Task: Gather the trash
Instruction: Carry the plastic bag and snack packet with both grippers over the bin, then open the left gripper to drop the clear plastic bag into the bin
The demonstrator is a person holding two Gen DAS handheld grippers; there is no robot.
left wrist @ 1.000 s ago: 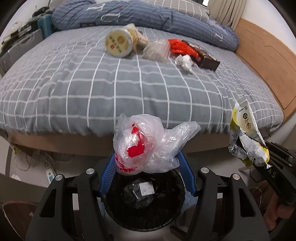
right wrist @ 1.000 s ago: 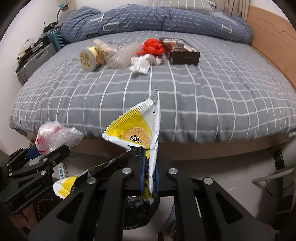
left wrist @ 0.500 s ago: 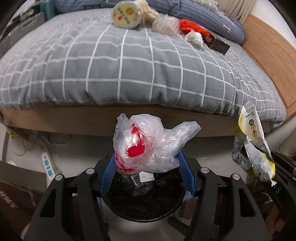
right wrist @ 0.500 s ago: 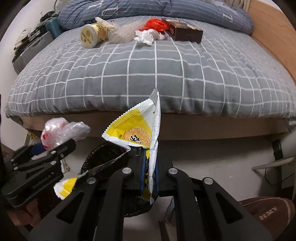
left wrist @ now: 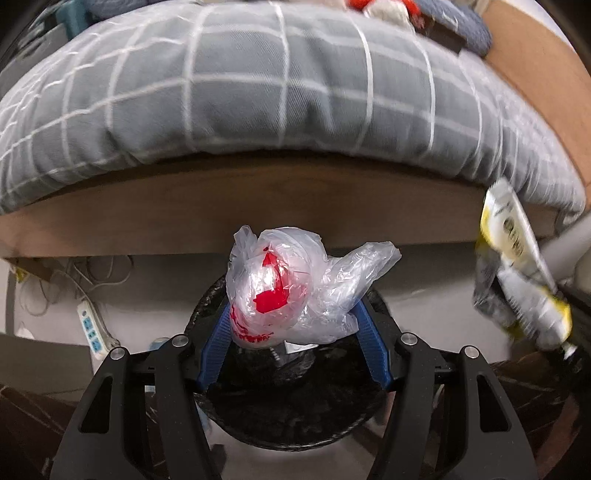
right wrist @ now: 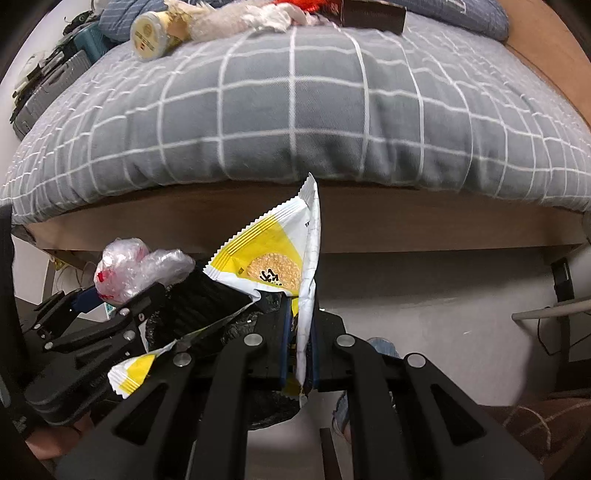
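Below the bed (left wrist: 288, 96) edge the bin (left wrist: 291, 417) sits right under my left gripper (left wrist: 295, 325), clenched on the bag (left wrist: 291, 291), while my right gripper (right wrist: 297, 354), pinching the upright wrapper (right wrist: 273, 258), hangs just beside its rim.

I am in a home bedroom: a bed (right wrist: 295, 110) with a grey checked sheet, a power strip (left wrist: 90, 325) on the floor.

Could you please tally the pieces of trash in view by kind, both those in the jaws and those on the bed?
Plastic bags: 2, held, on bed
Snack wrappers: 1
Round tubs: 1
Tissues: 1
Dark boxes: 1
Red items: 1
Total: 7
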